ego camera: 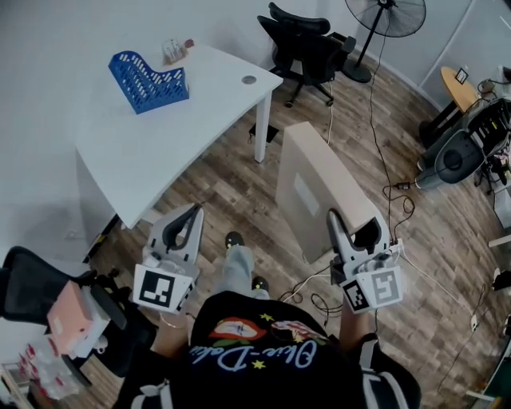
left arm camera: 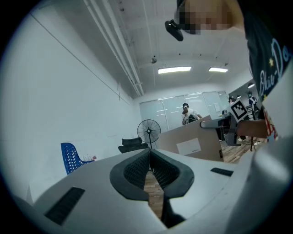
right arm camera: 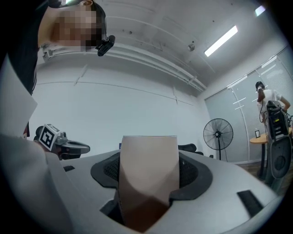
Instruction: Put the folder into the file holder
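A tan folder [ego camera: 315, 188] with a white label hangs above the wood floor, my right gripper [ego camera: 337, 222] shut on its near edge. In the right gripper view the folder [right arm camera: 149, 169] fills the gap between the jaws. The blue mesh file holder [ego camera: 148, 80] stands on the white table [ego camera: 168, 136] at the far left, well away from the folder. In the left gripper view the file holder [left arm camera: 71, 157] shows small at the left. My left gripper [ego camera: 194, 212] is shut with nothing in it, held near the table's front edge.
A black office chair [ego camera: 303, 44] and a standing fan [ego camera: 387, 24] are beyond the table. Cables [ego camera: 399, 200] trail over the floor at the right. Another black chair [ego camera: 48, 303] holding a pink item sits at the lower left. A person [left arm camera: 187, 114] stands far off.
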The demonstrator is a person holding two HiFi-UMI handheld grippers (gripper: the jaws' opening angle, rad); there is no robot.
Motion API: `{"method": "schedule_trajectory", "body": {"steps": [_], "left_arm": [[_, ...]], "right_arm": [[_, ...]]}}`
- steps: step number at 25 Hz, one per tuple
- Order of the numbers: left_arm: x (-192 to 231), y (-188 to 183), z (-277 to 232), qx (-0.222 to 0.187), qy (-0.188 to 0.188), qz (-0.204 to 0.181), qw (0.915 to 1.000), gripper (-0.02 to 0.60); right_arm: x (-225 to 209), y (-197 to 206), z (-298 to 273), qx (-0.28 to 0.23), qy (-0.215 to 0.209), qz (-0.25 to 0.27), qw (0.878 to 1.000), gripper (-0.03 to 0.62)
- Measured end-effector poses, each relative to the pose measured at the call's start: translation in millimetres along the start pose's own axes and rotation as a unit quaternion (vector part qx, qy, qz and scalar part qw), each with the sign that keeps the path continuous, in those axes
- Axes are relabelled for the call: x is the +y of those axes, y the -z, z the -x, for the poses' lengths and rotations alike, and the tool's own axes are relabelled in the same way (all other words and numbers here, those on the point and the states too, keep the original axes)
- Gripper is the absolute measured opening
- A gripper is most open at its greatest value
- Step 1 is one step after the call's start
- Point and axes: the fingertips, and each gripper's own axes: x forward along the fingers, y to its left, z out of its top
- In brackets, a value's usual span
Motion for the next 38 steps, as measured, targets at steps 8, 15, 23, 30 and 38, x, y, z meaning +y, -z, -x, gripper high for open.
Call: {"method": "schedule_trajectory", "body": {"steps": [8, 15, 23, 30, 38], "left_arm": [[10, -8, -57, -0.025, 0.034, 0.001, 0.9991, 0.005], [43, -3, -97, -0.021, 0.042, 0.005, 0.9989, 0.005], [96, -1, -147, -0.020, 0.031, -0.001, 0.9993, 0.005], [129, 2, -176, -0.019, 0.036, 0.013, 0.9991, 0.005], [180, 1, -195, -0.026, 0.023, 0.013, 0.9993, 0.005]], "right_arm": [[-23, -11, -12, -0.004, 0.031, 0.022, 0.999, 0.273], [-36, -11, -56, -0.007, 0.036, 0.016, 0.999, 0.273], [-45, -13, -130, -0.015, 0.016, -0.006, 1.000, 0.273], [-44, -13, -183, -0.013, 0.010, 0.003, 1.000, 0.273], [-38, -15, -236, -0.014, 0.003, 0.010, 1.000, 0.273]]}}
